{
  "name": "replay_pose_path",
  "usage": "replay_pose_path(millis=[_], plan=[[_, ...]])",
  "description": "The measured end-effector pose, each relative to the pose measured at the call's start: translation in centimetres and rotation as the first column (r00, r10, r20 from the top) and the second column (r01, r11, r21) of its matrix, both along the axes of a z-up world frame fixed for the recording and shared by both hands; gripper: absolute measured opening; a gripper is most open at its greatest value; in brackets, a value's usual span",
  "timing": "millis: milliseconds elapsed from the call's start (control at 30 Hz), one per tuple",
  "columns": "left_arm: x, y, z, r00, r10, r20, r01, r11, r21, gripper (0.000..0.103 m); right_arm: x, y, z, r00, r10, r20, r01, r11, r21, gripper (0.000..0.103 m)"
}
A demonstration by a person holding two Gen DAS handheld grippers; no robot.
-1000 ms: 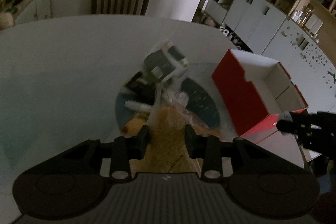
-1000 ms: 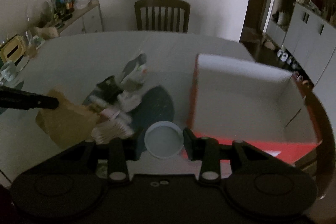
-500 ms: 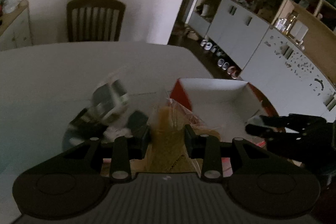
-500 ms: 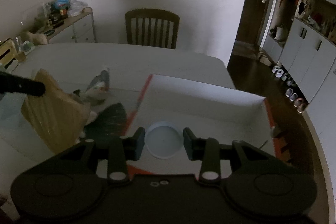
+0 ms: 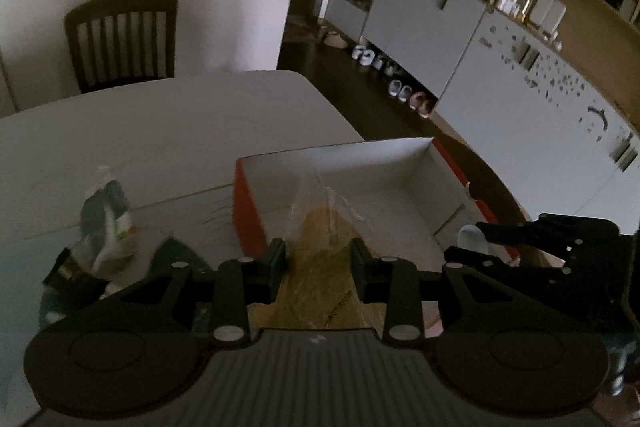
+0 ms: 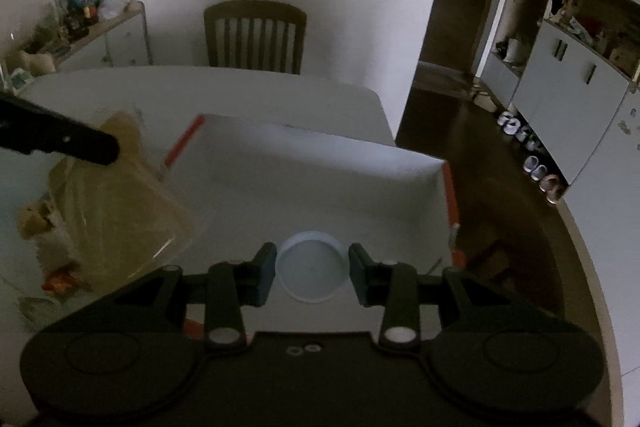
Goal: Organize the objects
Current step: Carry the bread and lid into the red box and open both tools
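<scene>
Both of your grippers have travelled from the clutter toward the red box, which now fills the middle of each wrist view; a second ago it lay off to the right. At far left in the left wrist view, a pile of small packets lies on the white table, just beside the box's red wall. Your left gripper is narrowly closed on a clear bag of tan contents, hanging over the box's left side. Farther right, your right gripper clamps a pale round lid between its pads, above the box's white interior. Beyond the table stand a wooden chair, then white cabinets with shoes along their foot.
</scene>
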State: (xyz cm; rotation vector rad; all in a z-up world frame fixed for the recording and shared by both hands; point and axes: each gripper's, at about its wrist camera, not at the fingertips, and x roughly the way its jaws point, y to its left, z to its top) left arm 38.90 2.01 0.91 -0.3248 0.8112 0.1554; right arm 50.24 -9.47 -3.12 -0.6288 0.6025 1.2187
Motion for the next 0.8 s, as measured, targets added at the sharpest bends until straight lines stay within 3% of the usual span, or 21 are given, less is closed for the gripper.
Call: replay_pose_path(millis=[433, 800], plan=[[8.7, -1.1, -7.0, 0.988, -0.039, -0.147, 0.04, 0.999, 0.005, 0.028, 3.4, 1.5, -3.8, 1.0, 0.025, -0.015, -0.026, 0.996, -0.089, 0.038], [10.4, -2.2, -10.5, 0.967, -0.066, -0.245, 0.071, 0.997, 0.01, 0.028, 4.1, 3.1, -6.6, 0.995, 0.08, -0.055, -0.089, 0.976, -0.196, 0.038]])
